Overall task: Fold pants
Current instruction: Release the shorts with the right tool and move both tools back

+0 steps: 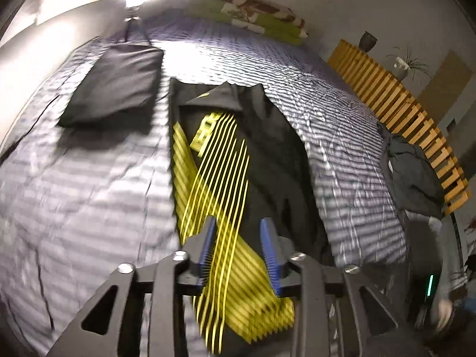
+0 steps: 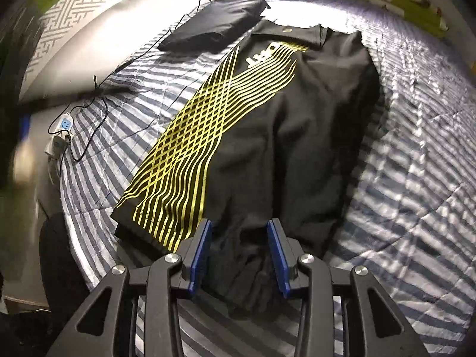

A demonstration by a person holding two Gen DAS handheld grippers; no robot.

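Item: pants, black with a yellow line pattern, lying lengthwise along the middle of the bed, already doubled over; the far end sits just beside a folded dark garment toward the head edge.

Right gripper: jaws apart, hanging over the near hem, gripping nothing.

Left gripper: jaws apart above the yellow-striped section, nothing pinched; view blurred.

Surroundings: striped quilt; power strip and trailing cable at the bed's left edge; dark clothing heap by the slatted wooden footboard.

Risk: a pinch catching only the top layer would pull the fold apart; slippery fabric may slide and skew the edges.
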